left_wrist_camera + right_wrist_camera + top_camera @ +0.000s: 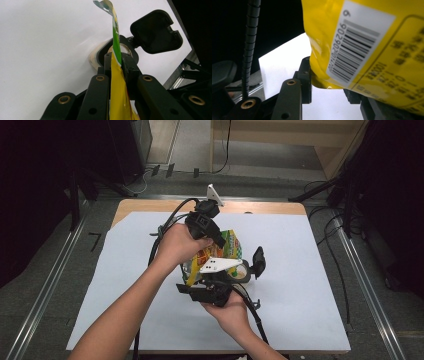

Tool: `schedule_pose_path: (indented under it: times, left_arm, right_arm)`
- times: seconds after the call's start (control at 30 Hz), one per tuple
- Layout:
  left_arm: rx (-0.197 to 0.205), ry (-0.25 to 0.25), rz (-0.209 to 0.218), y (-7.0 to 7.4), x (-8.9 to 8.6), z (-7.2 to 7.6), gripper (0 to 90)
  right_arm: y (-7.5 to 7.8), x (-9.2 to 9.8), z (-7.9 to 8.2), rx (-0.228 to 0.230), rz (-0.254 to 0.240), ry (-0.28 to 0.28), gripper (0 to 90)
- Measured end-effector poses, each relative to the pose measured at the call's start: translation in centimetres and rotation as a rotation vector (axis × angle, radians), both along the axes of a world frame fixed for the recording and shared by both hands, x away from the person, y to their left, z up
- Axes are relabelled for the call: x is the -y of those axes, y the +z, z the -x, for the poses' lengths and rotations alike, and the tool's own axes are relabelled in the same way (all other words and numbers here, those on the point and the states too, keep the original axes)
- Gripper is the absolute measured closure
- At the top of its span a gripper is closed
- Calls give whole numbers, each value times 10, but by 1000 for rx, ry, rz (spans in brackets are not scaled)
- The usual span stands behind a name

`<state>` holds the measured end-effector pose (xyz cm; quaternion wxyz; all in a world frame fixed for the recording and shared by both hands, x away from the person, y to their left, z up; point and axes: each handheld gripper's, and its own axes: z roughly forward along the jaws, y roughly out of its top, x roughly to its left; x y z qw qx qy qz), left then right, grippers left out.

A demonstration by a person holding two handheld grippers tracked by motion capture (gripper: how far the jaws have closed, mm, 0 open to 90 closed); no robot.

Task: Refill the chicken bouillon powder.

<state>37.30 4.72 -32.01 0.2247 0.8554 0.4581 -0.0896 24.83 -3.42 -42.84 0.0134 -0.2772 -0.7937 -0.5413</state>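
Your right gripper (212, 292) clamps the yellow snack bag (362, 42) at its lower corner; your left gripper (116, 63) pinches its thin top seam. Held above the white sheet (300, 285), the bag looks light, crinkly, slippery—grip seams, not the puffed middle.

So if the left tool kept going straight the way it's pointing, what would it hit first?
Probably the tape roll just past its tips; depth is hard to judge. The left tool is shut on the yellow bag, with the white sheet beyond.
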Motion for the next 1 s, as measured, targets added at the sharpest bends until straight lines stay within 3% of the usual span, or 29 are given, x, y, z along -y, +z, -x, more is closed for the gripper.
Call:
schedule_pose_path:
  times: [0.1, 0.37, 1.0]
  left_arm:
    - [6, 0, -8, 2, 4, 0, 851]
    - [4, -12, -24, 1, 12, -2, 851]
    - [-6, -14, -18, -1, 12, -3, 850]
  right_arm:
    - [1, 1, -1, 15, -5, -17, 630]
    - [2, 6, -4, -7, -8, -24, 640]
    - [2, 6, -3, -11, 1, -29, 641]
